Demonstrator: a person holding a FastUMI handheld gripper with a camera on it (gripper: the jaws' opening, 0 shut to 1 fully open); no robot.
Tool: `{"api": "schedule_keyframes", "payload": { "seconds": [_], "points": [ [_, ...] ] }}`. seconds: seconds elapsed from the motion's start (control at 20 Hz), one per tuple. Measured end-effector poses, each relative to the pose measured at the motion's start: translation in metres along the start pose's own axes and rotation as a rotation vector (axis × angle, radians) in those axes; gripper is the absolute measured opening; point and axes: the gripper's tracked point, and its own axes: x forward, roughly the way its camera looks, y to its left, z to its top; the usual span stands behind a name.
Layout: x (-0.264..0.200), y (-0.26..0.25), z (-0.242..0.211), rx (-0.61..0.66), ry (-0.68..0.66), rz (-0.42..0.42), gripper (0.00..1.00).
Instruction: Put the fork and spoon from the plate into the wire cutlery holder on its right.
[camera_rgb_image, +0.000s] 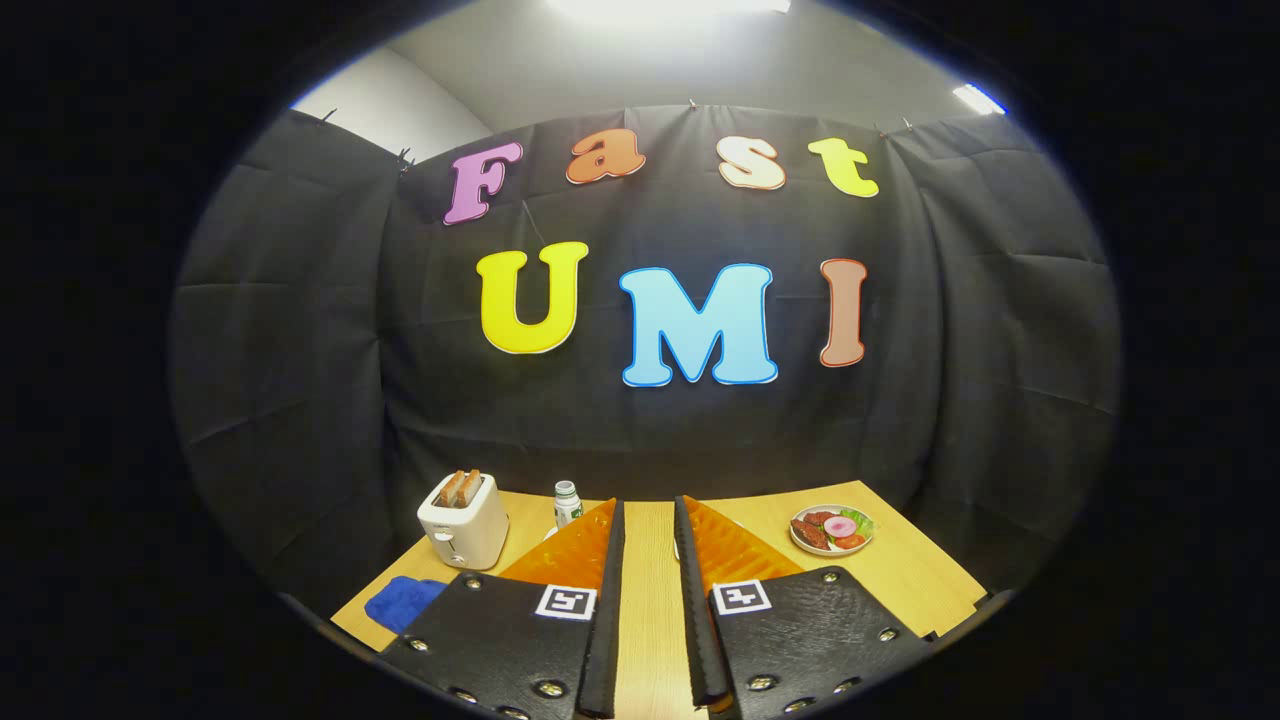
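Note:
My gripper is held above the wooden table and looks level toward the booth's back wall. Its two orange fingers stand apart with a strip of bare table showing between them, so it is open and holds nothing. I can make out no fork, spoon or wire cutlery holder from here; the fingers and their black mounts cover the near middle of the table.
A white toaster with two bread slices stands at the back left. A small white bottle with a green cap is beside the left finger. A blue cloth lies near the left table edge. A plate of food sits back right.

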Motion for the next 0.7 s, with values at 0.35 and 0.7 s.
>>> {"api": "schedule_keyframes", "payload": {
  "seconds": [0.35,0.7],
  "points": [
    [0.005,0.003,-0.011,-0.009,0.025,0.012,0.28],
    [0.014,0.043,-0.104,-0.006,0.272,0.15,0.28]
  ]
}}
